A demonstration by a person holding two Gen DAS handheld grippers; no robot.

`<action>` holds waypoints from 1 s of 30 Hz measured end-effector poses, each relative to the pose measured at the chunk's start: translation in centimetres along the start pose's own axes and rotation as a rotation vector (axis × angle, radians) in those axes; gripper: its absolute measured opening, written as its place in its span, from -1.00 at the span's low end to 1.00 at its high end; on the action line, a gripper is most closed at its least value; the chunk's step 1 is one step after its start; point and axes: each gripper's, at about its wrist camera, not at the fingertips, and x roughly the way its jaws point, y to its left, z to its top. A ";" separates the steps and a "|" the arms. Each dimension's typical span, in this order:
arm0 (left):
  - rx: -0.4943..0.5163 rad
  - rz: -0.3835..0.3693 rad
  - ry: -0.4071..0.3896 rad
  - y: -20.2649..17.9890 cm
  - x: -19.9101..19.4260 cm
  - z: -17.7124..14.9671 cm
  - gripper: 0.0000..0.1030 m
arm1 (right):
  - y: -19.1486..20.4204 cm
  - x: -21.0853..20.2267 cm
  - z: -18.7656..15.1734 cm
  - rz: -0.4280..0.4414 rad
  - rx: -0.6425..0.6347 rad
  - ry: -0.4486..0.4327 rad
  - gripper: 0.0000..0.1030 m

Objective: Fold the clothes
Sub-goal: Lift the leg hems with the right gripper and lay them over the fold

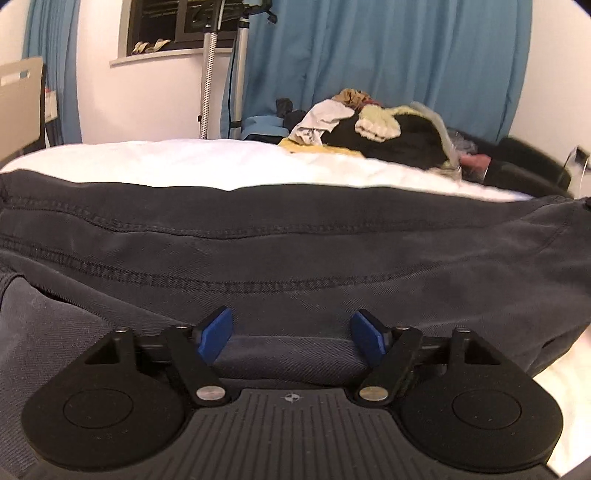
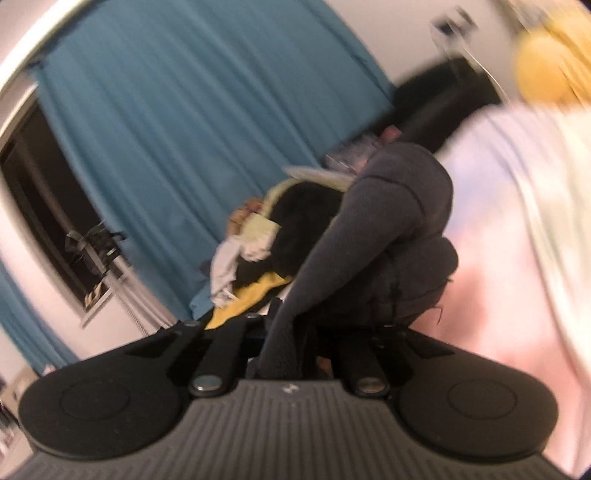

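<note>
1. Left wrist view: my left hand-held gripper (image 1: 291, 334) sits low over a dark grey garment (image 1: 295, 258) spread across the white bed (image 1: 184, 162). Its blue pads (image 1: 216, 334) stand well apart, spread, with nothing pinched; grey cloth lies under and between them, but the pads do not press it. Two stitched seams run across the garment from side to side.
2. Same view, farther back: pile of mixed clothes (image 1: 369, 122) at the far edge of the bed, black, cream, yellow and pale pieces heaped together. Blue curtain (image 1: 388, 55) behind it; dark window (image 1: 177, 26) to the left, with a pole stand (image 1: 208, 74) in front of the wall.
3. Right wrist view, tilted and blurred: my right hand-held gripper (image 2: 284, 343) is pressed together on a fold of the dark grey garment (image 2: 388, 240). The cloth rises from the jaws as a narrow band, then bunches into a rounded heap above the bed (image 2: 517, 221).
4. Same view: clothes pile (image 2: 273, 236) just beyond the garment, blue curtain (image 2: 184, 110) behind. Fingertips hidden by the cloth.
</note>
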 end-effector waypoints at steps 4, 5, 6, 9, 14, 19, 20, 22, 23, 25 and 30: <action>-0.088 -0.003 -0.132 1.0 -3.5 1.4 0.57 | 8.6 -0.9 -1.4 0.072 -0.289 -0.039 -0.83; -0.104 0.003 -0.177 1.4 -4.6 1.9 0.58 | 10.6 -1.2 -2.2 0.102 -0.345 -0.041 -0.83; -0.123 0.016 -0.222 1.8 -5.7 2.5 0.58 | 12.7 -1.4 -3.4 0.135 -0.394 -0.036 -0.83; -0.202 0.054 -0.352 4.1 -8.5 3.5 0.59 | 18.2 -1.9 -7.8 0.235 -0.507 0.004 -0.83; -0.346 0.070 -0.457 8.5 -10.2 4.0 0.59 | 23.9 -2.3 -19.7 0.381 -0.787 0.208 -0.82; -0.371 0.069 -0.396 10.1 -9.2 3.7 0.58 | 23.7 -1.7 -26.0 0.393 -0.932 0.378 -0.67; -0.366 0.060 -0.387 10.1 -9.1 3.7 0.58 | 23.7 -1.6 -25.6 0.398 -0.922 0.383 -0.61; -0.344 0.042 -0.378 9.8 -9.3 3.4 0.58 | 23.7 -1.8 -24.5 0.415 -0.920 0.428 -0.41; -0.329 0.036 -0.377 9.6 -9.4 3.2 0.58 | 23.8 -2.2 -23.9 0.426 -0.936 0.446 -0.37; -0.281 0.026 -0.372 8.9 -9.3 3.0 0.59 | 23.7 -3.1 -22.6 0.444 -0.959 0.464 -0.18; -0.223 -0.058 -0.324 7.8 -8.4 2.4 0.58 | 20.6 -6.0 -19.2 0.432 -0.805 0.515 -0.05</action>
